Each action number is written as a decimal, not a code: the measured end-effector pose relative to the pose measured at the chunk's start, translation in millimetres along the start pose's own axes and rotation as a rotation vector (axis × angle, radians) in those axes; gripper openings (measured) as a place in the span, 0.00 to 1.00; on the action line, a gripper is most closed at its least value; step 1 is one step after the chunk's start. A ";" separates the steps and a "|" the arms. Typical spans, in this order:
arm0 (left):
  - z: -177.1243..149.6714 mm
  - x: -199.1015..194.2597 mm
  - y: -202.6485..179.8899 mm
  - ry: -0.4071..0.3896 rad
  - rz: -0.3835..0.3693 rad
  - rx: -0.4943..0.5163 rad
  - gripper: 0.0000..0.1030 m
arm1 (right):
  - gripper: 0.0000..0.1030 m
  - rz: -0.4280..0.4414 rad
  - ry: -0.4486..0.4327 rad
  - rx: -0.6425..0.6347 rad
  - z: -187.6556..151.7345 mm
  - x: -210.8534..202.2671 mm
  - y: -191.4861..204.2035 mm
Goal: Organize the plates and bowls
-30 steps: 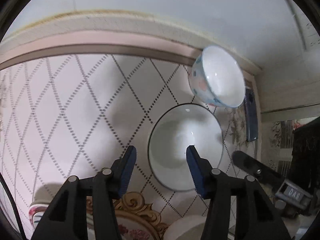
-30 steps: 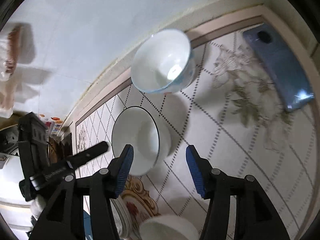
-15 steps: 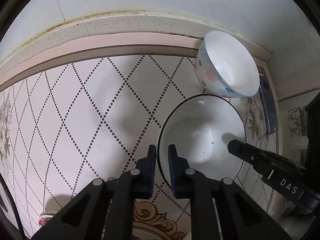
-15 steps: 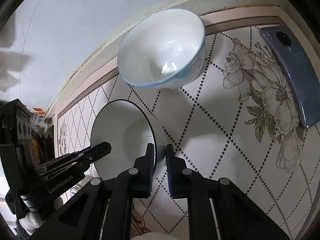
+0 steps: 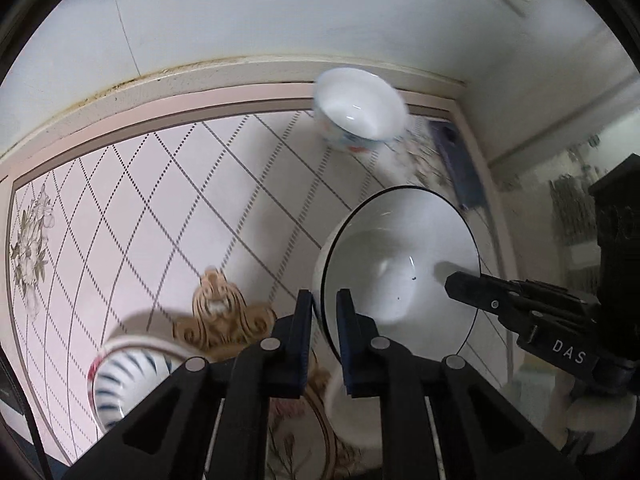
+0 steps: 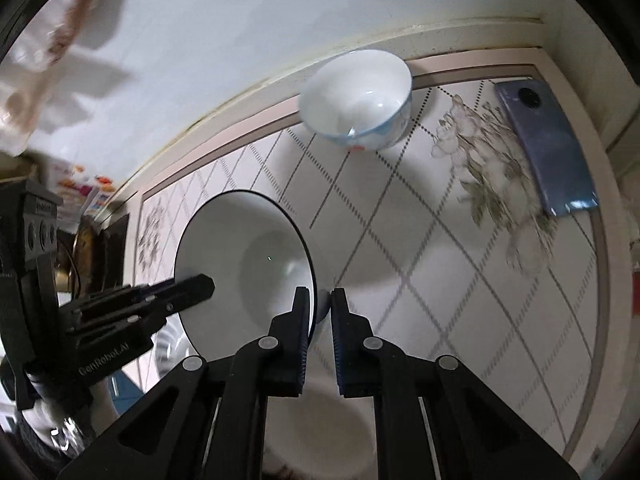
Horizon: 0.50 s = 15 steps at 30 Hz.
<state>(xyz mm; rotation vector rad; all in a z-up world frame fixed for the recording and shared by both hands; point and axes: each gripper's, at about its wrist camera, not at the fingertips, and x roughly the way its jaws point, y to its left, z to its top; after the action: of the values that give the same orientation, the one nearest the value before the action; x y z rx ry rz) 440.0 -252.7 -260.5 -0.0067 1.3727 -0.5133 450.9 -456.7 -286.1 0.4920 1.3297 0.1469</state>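
Glazed white ceramic, thin and edged with a dark line: the black-rimmed bowl [image 5: 400, 256] sat right of centre in the left wrist view, tilted and, by the look of it, clear of the patterned tabletop [image 5: 160, 208]. The left gripper [image 5: 323, 316] was clamped on its near rim at lower centre, one pad inside the wall and one outside. In the right wrist view the right gripper [image 6: 319, 312] pinched the opposite rim the same way, with the bowl left of centre. Both pairs of jaws had just closed down to a narrow gap with the rim between them.

Such a bowl would likely be stiff, fairly heavy, slick under the pads and quick to chip. The rim seemed the only sensible hold, two opposed pinches keeping it from swinging.

A floral bowl [image 5: 360, 112] stood at upper centre near the wall. A striped bowl [image 5: 128, 376] and gold-edged plate [image 5: 224, 312] lay at lower left, probably where stacking belonged.
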 end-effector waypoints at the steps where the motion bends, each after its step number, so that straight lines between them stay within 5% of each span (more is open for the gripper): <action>1: -6.7 -3.7 -2.9 0.005 -0.005 0.007 0.10 | 0.12 0.003 0.000 -0.003 -9.2 -8.7 1.2; 7: -53.8 -3.0 -18.6 0.058 -0.022 0.055 0.10 | 0.12 0.008 0.018 0.013 -62.8 -40.2 -2.5; 15: -83.8 24.3 -23.3 0.131 0.000 0.063 0.10 | 0.12 0.006 0.089 0.064 -108.2 -22.7 -22.8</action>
<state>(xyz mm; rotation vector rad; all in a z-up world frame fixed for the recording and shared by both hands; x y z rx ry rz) 356.4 -257.8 -294.2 0.0793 1.4835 -0.5646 338.1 -457.4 -292.2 0.5489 1.4237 0.1332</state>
